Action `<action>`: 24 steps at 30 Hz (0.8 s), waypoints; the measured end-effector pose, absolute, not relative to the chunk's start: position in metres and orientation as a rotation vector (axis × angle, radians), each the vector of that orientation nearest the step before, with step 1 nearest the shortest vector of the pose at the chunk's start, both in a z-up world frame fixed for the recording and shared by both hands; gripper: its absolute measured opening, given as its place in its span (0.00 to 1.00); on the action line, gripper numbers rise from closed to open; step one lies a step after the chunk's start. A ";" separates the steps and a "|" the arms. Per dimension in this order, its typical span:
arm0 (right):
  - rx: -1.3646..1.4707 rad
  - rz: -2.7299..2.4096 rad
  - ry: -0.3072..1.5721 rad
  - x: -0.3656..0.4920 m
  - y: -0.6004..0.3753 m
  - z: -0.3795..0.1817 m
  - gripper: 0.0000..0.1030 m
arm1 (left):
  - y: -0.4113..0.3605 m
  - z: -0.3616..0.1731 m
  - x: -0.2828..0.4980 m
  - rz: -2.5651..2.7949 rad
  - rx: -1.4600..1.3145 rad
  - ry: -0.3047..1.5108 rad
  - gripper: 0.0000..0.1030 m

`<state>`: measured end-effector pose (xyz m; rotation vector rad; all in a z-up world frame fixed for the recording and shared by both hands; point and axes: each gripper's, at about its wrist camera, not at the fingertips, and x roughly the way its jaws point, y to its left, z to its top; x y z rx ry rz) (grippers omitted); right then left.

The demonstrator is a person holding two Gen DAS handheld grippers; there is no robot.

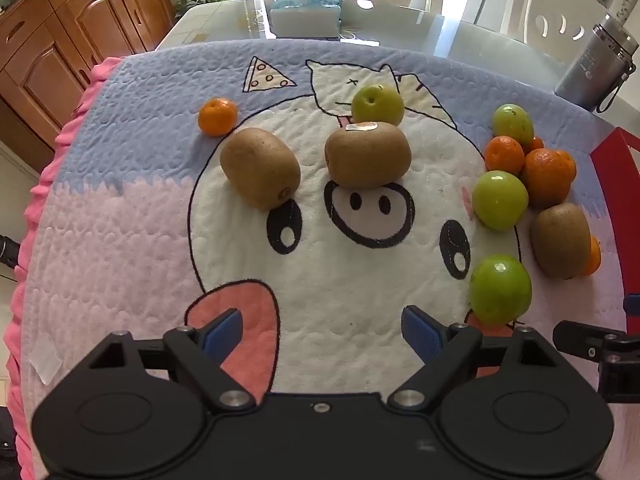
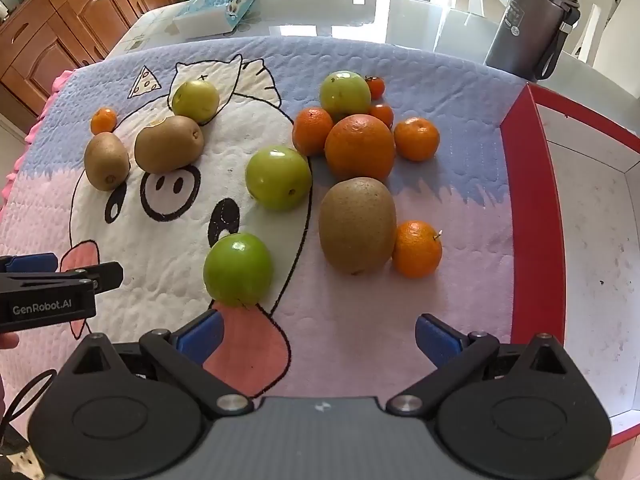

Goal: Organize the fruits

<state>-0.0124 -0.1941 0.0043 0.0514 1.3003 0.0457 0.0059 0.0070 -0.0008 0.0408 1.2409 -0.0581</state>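
Hovering over the cartoon mat (image 2: 400, 320), both the left gripper (image 1: 322, 330) and right gripper (image 2: 318, 338) hang wide apart, holding nothing. Nearest the right one lies a big kiwi (image 2: 357, 225), just touching a small orange (image 2: 417, 249). Probably light, soft-skinned and bruisable, so grab it gently across the middle. Its long axis runs roughly away from the camera.

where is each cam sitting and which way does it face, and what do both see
Left wrist: on the left gripper, angled steeply down at the cartoon pig mat; own open blue-padded fingers show, plus the right gripper's edge.
Right wrist: on the right gripper, aimed down at the mat's right side and red-rimmed box; own open fingers and the left gripper show.
Shared: kiwis, green apples, mandarins, grey bottle.
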 end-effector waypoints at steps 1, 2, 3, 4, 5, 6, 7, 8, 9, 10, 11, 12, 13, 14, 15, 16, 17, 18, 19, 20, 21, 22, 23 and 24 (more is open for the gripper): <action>0.053 0.044 1.302 -0.013 -0.195 0.004 1.00 | 0.007 0.000 0.006 -0.055 0.039 1.240 1.00; 0.053 0.043 1.303 -0.013 -0.196 0.004 1.00 | 0.007 0.000 0.006 -0.055 0.034 1.237 1.00; 0.055 0.042 1.303 -0.014 -0.196 0.003 1.00 | 0.008 0.000 0.006 -0.056 0.029 1.236 1.00; 0.057 0.040 1.303 -0.014 -0.197 0.003 1.00 | 0.008 0.001 0.006 -0.055 0.025 1.234 1.00; 0.059 0.039 1.302 -0.014 -0.197 0.003 1.00 | 0.008 0.001 0.006 -0.053 0.024 1.235 1.00; 0.061 0.037 1.302 -0.015 -0.198 0.003 1.00 | 0.009 0.001 0.006 -0.052 0.023 1.236 1.00; 0.063 0.036 1.301 -0.015 -0.199 0.003 1.00 | 0.009 0.001 0.005 -0.052 0.021 1.235 1.00; 0.064 0.034 1.299 -0.015 -0.199 0.004 1.00 | 0.009 0.001 0.005 -0.053 0.021 1.235 1.00; 0.064 0.032 1.298 -0.015 -0.199 0.005 1.00 | 0.009 0.001 0.005 -0.053 0.021 1.236 1.00; 0.065 0.031 1.297 -0.015 -0.200 0.005 1.00 | 0.008 0.001 0.005 -0.053 0.021 1.236 1.00; 0.065 0.030 1.294 -0.015 -0.200 0.006 1.00 | 0.008 0.001 0.005 -0.054 0.020 1.236 1.00; 0.066 0.028 1.291 -0.015 -0.201 0.006 1.00 | 0.008 0.000 0.005 -0.055 0.021 1.238 1.00; 0.066 0.027 1.290 -0.015 -0.201 0.007 1.00 | 0.008 0.000 0.004 -0.054 0.022 1.238 1.00; 0.068 0.025 1.289 -0.016 -0.201 0.006 1.00 | 0.008 0.000 0.004 -0.053 0.024 1.238 1.00; 0.068 0.023 1.288 -0.016 -0.201 0.006 1.00 | 0.008 0.000 0.003 -0.052 0.024 1.239 1.00; 0.067 0.019 1.287 -0.016 -0.201 0.007 1.00 | 0.009 -0.001 0.003 -0.052 0.022 1.239 1.00; 0.064 0.015 1.287 -0.016 -0.201 0.006 1.00 | 0.009 0.000 0.003 -0.053 0.020 1.239 1.00; 0.060 0.012 1.286 -0.016 -0.201 0.006 1.00 | 0.009 -0.001 0.003 -0.053 0.020 1.240 1.00; 0.059 0.013 1.286 -0.016 -0.201 0.005 1.00 | 0.009 0.000 0.003 -0.052 0.018 1.242 1.00; 0.060 0.014 1.288 -0.017 -0.201 0.004 1.00 | 0.010 -0.001 0.003 -0.053 0.013 1.244 1.00; 0.064 0.012 1.292 -0.017 -0.202 0.003 1.00 | 0.010 -0.001 0.003 -0.054 0.007 1.244 1.00; 0.066 0.010 1.292 -0.018 -0.202 0.003 1.00 | 0.011 -0.001 0.002 -0.054 0.005 1.243 1.00; 0.068 0.009 1.293 -0.018 -0.203 0.003 1.00 | 0.011 -0.001 0.002 -0.051 0.009 1.243 1.00; 0.069 0.009 1.295 -0.018 -0.203 0.002 1.00 | 0.010 -0.001 0.002 -0.048 0.016 1.243 1.00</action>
